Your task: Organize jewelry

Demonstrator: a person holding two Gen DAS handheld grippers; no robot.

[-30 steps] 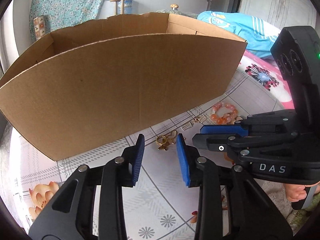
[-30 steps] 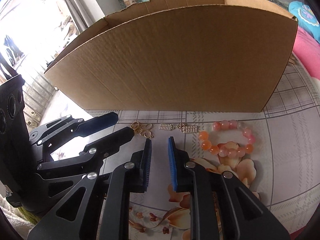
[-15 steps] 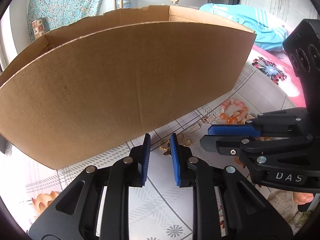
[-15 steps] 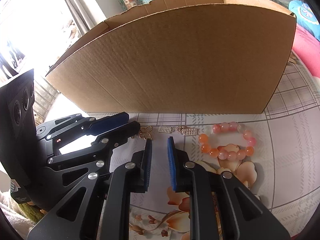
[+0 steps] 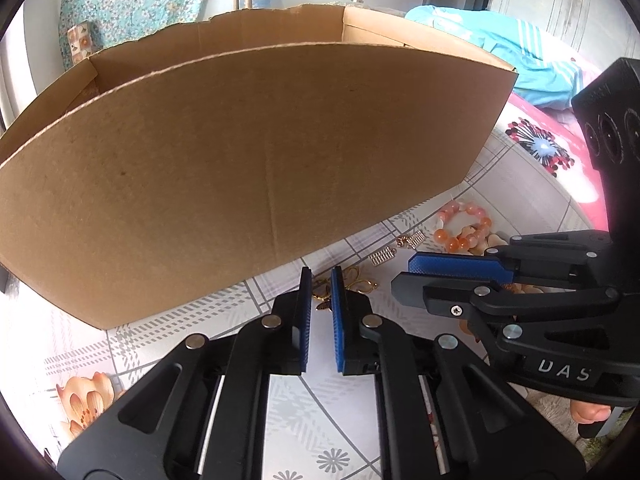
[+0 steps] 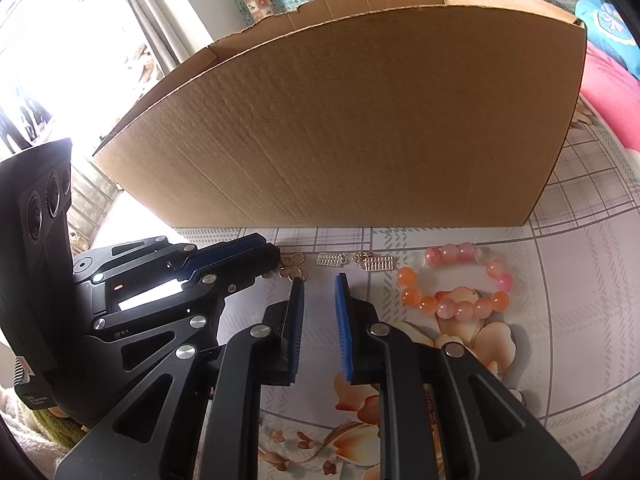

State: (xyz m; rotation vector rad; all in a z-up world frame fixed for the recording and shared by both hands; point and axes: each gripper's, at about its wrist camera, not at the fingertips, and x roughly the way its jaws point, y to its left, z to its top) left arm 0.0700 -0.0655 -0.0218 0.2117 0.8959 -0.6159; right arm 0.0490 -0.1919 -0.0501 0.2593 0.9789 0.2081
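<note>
Since a second ago the left gripper (image 5: 321, 280) has drawn its blue pads in from a wide gap to a narrow one, and its jaws are closing on the gold butterfly-shaped charm (image 5: 352, 285) that lies between the pad tips on the floral plastic tablecloth (image 5: 168, 324); the pads do not yet visibly press it. The right gripper (image 6: 319, 280) has kept its place, its jaws nearly together with nothing between them, hovering above the cloth near the two small silver abacus-shaped charms (image 6: 356, 261). Just right of those charms lies the orange and pink beaded bracelet (image 6: 456, 280), flat and apart from both tools. Behind this row of jewelry the large open brown cardboard box (image 5: 240, 168) stands upright; its near wall's bottom edge runs close beside the charms, leaving only a narrow strip of cloth there. More open cloth spreads toward the cameras and to the right of the bracelet. The two grippers sit close side by side, the right one's fingers crossing just right of the left one's tips.
</note>
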